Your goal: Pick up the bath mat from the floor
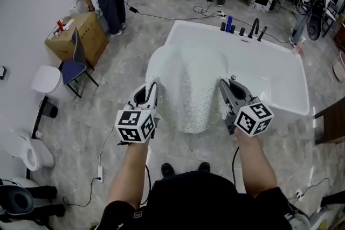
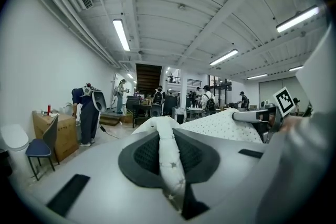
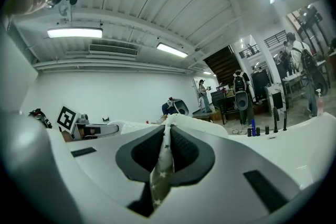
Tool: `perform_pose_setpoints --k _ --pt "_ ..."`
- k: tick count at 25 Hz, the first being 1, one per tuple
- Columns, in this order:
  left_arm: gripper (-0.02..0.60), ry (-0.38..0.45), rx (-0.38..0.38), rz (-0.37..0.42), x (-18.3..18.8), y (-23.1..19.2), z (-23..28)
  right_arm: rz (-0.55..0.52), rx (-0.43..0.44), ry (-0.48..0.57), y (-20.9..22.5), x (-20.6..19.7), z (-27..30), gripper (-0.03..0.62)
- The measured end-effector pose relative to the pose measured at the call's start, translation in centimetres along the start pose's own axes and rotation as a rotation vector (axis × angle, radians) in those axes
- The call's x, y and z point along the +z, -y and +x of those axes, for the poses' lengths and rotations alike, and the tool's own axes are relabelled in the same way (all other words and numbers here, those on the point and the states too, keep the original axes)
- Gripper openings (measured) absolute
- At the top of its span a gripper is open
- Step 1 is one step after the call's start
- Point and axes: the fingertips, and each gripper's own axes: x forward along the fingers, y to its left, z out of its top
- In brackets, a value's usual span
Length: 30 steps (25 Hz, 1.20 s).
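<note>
The white bath mat (image 1: 186, 86), dotted with small marks, hangs lifted between my two grippers, sagging in the middle over the floor beside the bathtub. My left gripper (image 1: 151, 88) is shut on the mat's left edge; in the left gripper view the rolled white mat (image 2: 169, 152) is pinched between the jaws. My right gripper (image 1: 226, 84) is shut on the right edge; in the right gripper view a thin fold of the mat (image 3: 163, 162) with star marks is clamped between the pads. Both grippers point roughly level.
A white bathtub (image 1: 291, 70) with black taps (image 1: 254, 29) lies just beyond the mat. A cardboard box (image 1: 86, 35), a blue chair (image 1: 73, 67) and a toilet (image 1: 27, 151) stand at the left. Cables run over the marble floor (image 1: 113, 116). People stand at the back.
</note>
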Motion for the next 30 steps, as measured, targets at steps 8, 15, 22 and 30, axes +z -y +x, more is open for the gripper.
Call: perform_pose_setpoints --k 8,15,22,30 --pt "0.046 0.055 0.028 0.014 2.5 -0.4 -1.2 -0.018 -0.003 0.056 -0.1 2.4 -0.2 0.040" --pt "0.046 0.052 0.051 0.033 1.8 -0.7 -3.2 -0.012 0.013 0.060 -1.4 2.4 -0.2 0.040" --pt "0.046 0.062 0.069 0.005 0.7 -1.4 -3.9 -0.036 0.002 0.033 -1.5 1.0 -0.2 0.040" --pt "0.046 0.043 0.087 -0.006 -0.2 -1.7 -3.6 -0.058 0.011 0.032 -1.1 0.9 0.0 0.038"
